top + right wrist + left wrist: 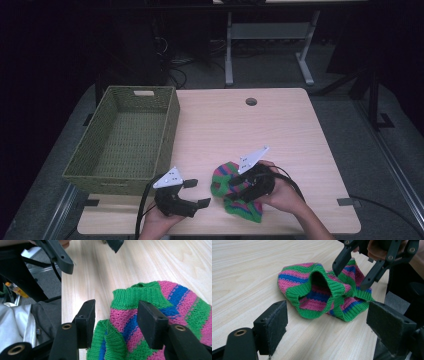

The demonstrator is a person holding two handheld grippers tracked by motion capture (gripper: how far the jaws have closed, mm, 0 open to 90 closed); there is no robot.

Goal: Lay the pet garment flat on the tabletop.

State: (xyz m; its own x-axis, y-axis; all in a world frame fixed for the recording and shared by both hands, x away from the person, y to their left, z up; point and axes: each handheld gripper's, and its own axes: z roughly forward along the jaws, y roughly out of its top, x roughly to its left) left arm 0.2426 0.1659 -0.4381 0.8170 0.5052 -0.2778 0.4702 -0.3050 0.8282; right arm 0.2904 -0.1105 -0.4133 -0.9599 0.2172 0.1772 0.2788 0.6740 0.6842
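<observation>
A knitted piece striped in green, pink and blue lies crumpled near the table's front edge, its green ribbed opening gaping toward my left gripper. My right gripper reaches down onto it from the right. Its jaws straddle a fold of the knit, and I see no firm pinch, so the right gripper counts as open. My left gripper rests just left of the knit with its jaws wide apart. Nothing is between the left gripper's pads.
A green woven basket stands at the table's left side, with nothing visible inside. The light wooden table has a round cable hole near its far edge. Dark floor, cables and another table's legs lie beyond.
</observation>
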